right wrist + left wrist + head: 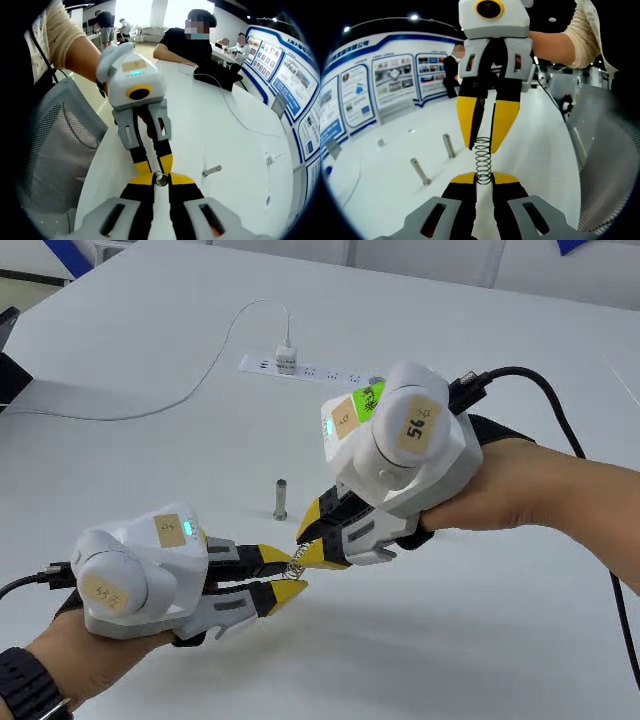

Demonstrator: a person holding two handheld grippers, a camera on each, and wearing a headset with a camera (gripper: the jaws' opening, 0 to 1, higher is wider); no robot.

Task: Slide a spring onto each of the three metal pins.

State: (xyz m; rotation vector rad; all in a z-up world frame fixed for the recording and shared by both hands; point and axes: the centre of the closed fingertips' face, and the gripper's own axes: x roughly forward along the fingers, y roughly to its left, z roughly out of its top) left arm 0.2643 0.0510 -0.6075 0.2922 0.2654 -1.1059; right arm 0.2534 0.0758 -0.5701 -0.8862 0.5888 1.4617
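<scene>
Spring (483,160), one, between left gripper (297,570) and right gripper (308,548); two pins (420,171) (449,146) beyond.

The setting looks like an open-plan office or company showroom used for bench work. A long wall carries blue-and-white display boards (395,82) covered with photographs and printed text, lit by round ceiling spotlights (414,17), and a person in dark clothes (452,75) stands beside them. The work surface is a broad white desk (150,570) with a white multi-socket power strip (310,370), a white plug adapter (286,360) and a thin white cable (215,360) trailing across it. A grey mesh office chair (55,150) stands at the desk's edge. A person in a black top (192,45) sits at the far end, and other people (106,25) stand in the bright hall behind.
</scene>
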